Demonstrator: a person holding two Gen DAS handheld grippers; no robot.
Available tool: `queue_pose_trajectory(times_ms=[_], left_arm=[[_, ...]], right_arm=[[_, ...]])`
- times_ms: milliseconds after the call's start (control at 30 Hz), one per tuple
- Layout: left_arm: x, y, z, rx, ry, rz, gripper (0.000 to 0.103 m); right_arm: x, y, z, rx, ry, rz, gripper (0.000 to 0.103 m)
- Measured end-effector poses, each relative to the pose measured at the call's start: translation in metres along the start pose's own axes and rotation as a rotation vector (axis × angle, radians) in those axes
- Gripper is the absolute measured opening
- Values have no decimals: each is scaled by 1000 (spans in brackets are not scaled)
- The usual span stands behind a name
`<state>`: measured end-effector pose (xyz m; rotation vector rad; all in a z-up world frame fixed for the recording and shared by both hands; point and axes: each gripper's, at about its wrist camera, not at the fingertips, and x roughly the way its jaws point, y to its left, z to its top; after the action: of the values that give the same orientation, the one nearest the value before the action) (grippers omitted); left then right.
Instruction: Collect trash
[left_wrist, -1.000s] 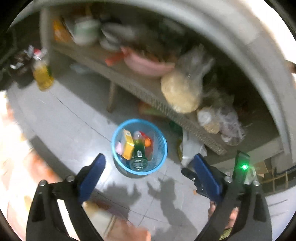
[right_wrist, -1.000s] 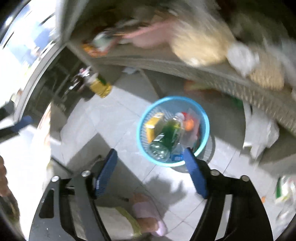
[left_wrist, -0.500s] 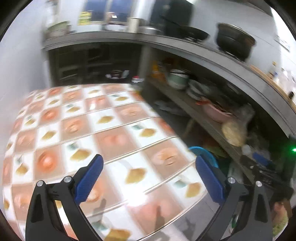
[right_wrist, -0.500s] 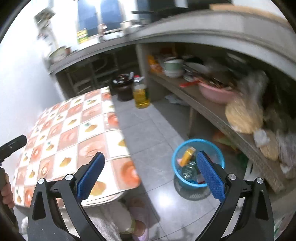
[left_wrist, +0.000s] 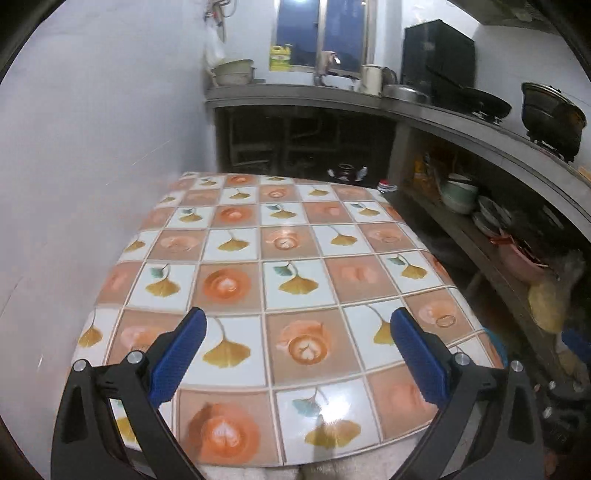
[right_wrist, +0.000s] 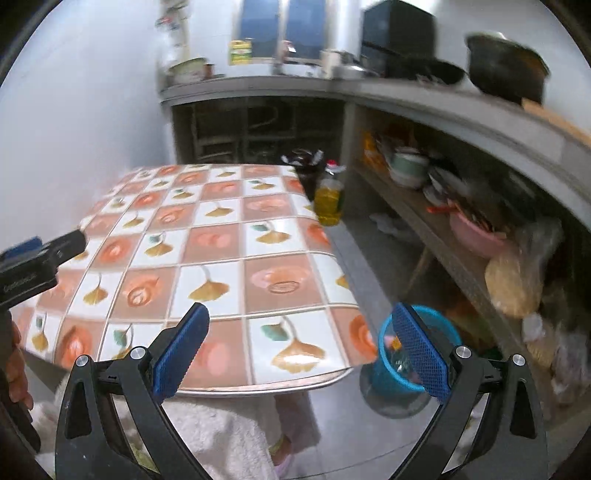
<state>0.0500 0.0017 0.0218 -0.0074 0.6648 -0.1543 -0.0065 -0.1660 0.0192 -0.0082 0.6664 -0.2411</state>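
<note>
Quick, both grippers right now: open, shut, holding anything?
Left gripper: open, nothing between its fingers, over the tiled table.
Right gripper: open, holding nothing.

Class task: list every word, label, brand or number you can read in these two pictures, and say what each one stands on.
None can be read for certain.
Left gripper's black body: white lettering, blurred.
Yellow container on the window sill: label too small.
Oil bottle on the floor: label unreadable.
</note>
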Motion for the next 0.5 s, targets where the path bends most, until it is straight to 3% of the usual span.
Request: queue_pose_trajectory(times_ms=[167, 300, 500], left_arm=[[-1, 15, -10, -75, 32, 79, 98], [4, 14, -14, -75, 70, 127, 98], [16, 2, -25, -31, 174, 99, 98]], right_arm=[[4, 20, 0, -67, 33, 49, 95], [8, 24, 0, -67, 57, 53, 95], [6, 22, -4, -55, 73, 28, 95]])
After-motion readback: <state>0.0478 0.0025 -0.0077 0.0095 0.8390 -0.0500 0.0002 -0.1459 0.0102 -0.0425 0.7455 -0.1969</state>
